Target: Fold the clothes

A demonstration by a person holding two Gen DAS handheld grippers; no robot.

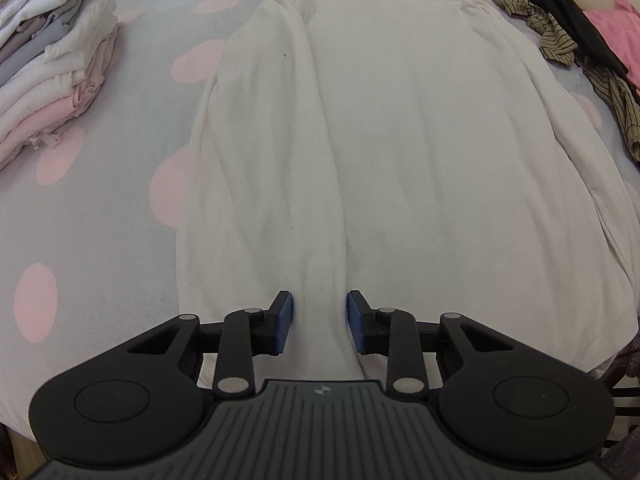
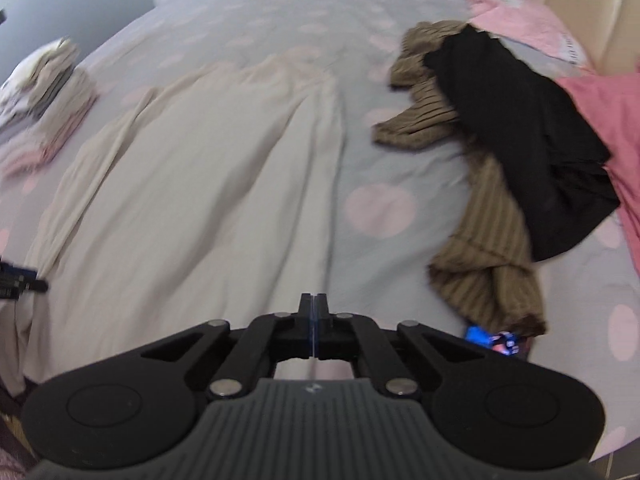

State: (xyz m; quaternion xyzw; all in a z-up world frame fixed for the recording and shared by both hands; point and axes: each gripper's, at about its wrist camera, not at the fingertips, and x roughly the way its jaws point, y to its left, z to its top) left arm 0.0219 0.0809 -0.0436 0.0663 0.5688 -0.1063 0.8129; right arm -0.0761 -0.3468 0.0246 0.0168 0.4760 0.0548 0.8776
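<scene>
A long white garment (image 1: 400, 140) lies flat on the bed, its left side folded in along its length. My left gripper (image 1: 320, 320) points down at its near hem. Its blue pads (image 1: 285, 318) stand apart with a strip of the white cloth between them, and I see no pinch. In the right wrist view the same garment (image 2: 200, 180) spreads to the left. My right gripper (image 2: 314, 300) is shut just off the garment's right edge, with nothing visible between its pads. Part of the left gripper (image 2: 16, 280) shows at the far left edge.
The bed has a grey sheet with pink dots (image 2: 380, 208). A stack of folded clothes (image 1: 52, 68) sits at the left. On the right lie an olive striped garment (image 2: 480, 248), a black garment (image 2: 520, 128) and pink bedding (image 2: 600, 100). A small blue object (image 2: 492, 338) peeks out beneath.
</scene>
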